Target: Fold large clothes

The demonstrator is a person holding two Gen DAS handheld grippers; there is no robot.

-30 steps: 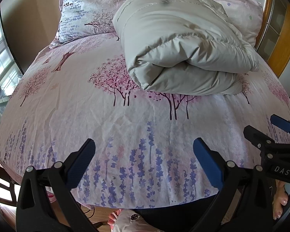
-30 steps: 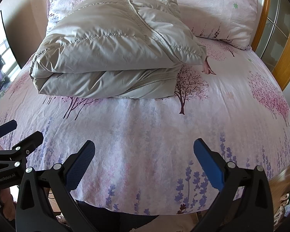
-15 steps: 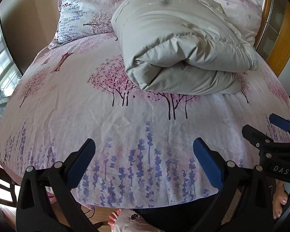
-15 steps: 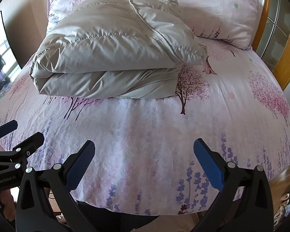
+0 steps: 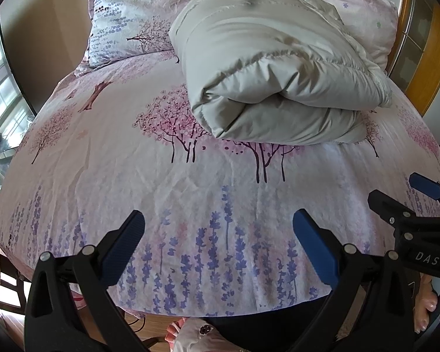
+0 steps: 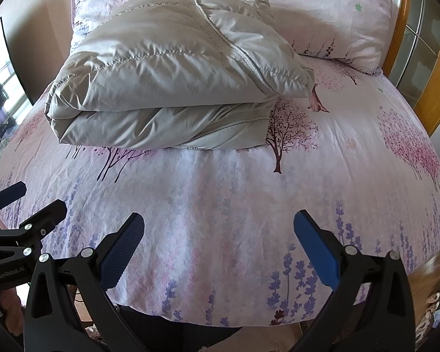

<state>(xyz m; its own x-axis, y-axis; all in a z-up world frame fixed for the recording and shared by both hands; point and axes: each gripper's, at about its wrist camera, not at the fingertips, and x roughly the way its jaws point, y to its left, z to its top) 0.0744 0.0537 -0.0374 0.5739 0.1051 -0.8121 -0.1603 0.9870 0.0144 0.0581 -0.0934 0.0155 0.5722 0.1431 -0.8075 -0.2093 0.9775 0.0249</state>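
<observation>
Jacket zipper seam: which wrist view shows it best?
Right wrist: the seam runs across the top of the folded jacket. Left wrist shows mainly the jacket's rolled end; the seam is barely visible there.

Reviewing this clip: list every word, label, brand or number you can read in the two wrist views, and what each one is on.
"DAS" on the black body of the right gripper, seen at the right edge of the left wrist view; the label is cut off there.
"GenRobot.AI", small and slanted, on the black body of the left gripper, seen in the right wrist view.
Nothing readable on the folded jacket or the bedsheet.
</observation>
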